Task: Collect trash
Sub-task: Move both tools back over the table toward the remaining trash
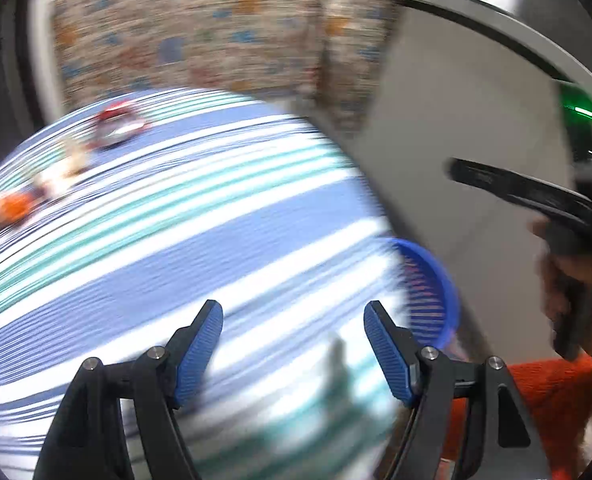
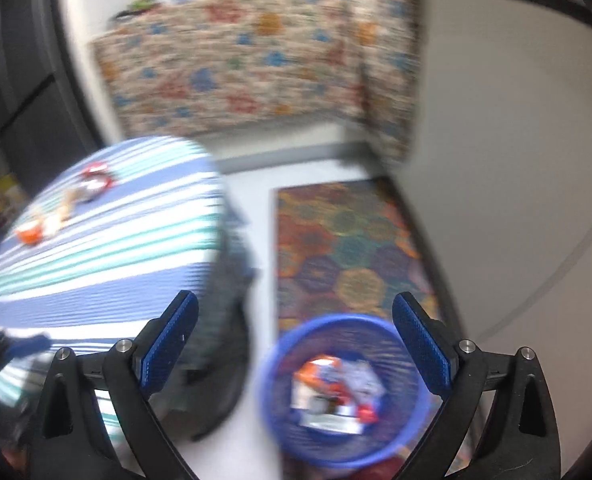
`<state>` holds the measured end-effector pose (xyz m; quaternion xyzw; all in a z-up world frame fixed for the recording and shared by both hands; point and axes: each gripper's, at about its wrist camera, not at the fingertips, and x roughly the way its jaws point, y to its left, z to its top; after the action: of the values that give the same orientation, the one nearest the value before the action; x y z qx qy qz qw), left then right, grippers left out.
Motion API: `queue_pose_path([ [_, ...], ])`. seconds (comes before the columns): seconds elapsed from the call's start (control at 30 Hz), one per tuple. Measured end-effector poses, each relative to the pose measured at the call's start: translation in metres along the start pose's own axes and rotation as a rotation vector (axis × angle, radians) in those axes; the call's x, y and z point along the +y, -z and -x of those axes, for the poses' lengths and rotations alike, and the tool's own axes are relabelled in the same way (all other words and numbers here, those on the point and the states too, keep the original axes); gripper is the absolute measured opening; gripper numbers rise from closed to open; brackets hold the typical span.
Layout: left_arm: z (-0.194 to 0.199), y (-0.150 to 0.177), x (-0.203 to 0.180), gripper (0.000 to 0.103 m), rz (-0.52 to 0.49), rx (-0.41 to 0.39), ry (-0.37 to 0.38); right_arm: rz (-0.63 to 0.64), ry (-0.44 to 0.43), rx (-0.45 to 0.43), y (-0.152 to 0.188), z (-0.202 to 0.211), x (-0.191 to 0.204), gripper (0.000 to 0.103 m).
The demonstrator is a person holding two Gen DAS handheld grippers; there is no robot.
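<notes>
Hovering with jaws spread and empty, the right gripper (image 2: pixel 294 356) and left gripper (image 1: pixel 294 350) flanked the blue wastebasket (image 2: pixel 272 400), wrappers (image 2: pixel 336 392) inside, more litter (image 1: pixel 12 208) waiting upper left on the striped table (image 1: pixel 216 216).

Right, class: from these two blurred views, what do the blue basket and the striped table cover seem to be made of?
Blue basket: probably moulded plastic, going by its uniform saturated colour and the fine slats in its wall; blur hides the finish.
Striped table cover: looks like woven cloth, matte, with blue, white and teal stripes that curve over the table edge. Blur leaves both uncertain.
</notes>
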<state>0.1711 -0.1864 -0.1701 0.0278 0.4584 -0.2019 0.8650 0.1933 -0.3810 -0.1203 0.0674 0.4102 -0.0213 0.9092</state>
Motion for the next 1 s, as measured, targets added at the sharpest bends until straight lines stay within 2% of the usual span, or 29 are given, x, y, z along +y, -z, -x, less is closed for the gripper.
queue_pose_path([
  [0.17, 0.018, 0.007, 0.093, 0.075, 0.154, -0.03, -0.208, 0.149, -0.188, 0.063, 0.015, -0.026, 0.114, 0.098],
  [0.33, 0.021, 0.01, 0.169, 0.075, 0.3, -0.033, -0.344, 0.264, -0.241, 0.155, 0.031, -0.066, 0.186, 0.098],
  [0.4, 0.02, 0.013, 0.183, 0.075, 0.325, -0.026, -0.369, 0.29, -0.242, 0.187, 0.034, -0.081, 0.2, 0.101],
  [0.53, 0.022, 0.008, 0.208, 0.075, 0.381, -0.044, -0.369, 0.367, -0.19, 0.157, 0.034, -0.092, 0.218, 0.102],
  [0.67, 0.022, -0.022, 0.234, 0.075, 0.492, -0.095, -0.321, 0.368, -0.188, 0.142, 0.031, -0.099, 0.222, 0.103],
  [0.73, 0.018, -0.038, 0.241, 0.075, 0.519, -0.117, -0.323, 0.371, -0.19, 0.139, 0.028, -0.1, 0.223, 0.103],
  [0.8, 0.013, -0.056, 0.247, 0.075, 0.543, -0.131, -0.341, 0.373, -0.192, 0.137, 0.028, -0.099, 0.223, 0.103],
  [0.87, 0.002, -0.073, 0.251, 0.075, 0.541, -0.124, -0.404, 0.375, -0.193, 0.136, 0.028, -0.099, 0.223, 0.103],
  [0.93, -0.009, -0.078, 0.253, 0.075, 0.539, -0.096, -0.438, 0.377, -0.196, 0.135, 0.028, -0.099, 0.223, 0.103],
  [1.0, -0.017, -0.078, 0.258, 0.074, 0.547, -0.081, -0.433, 0.378, -0.199, 0.135, 0.028, -0.098, 0.223, 0.103],
])
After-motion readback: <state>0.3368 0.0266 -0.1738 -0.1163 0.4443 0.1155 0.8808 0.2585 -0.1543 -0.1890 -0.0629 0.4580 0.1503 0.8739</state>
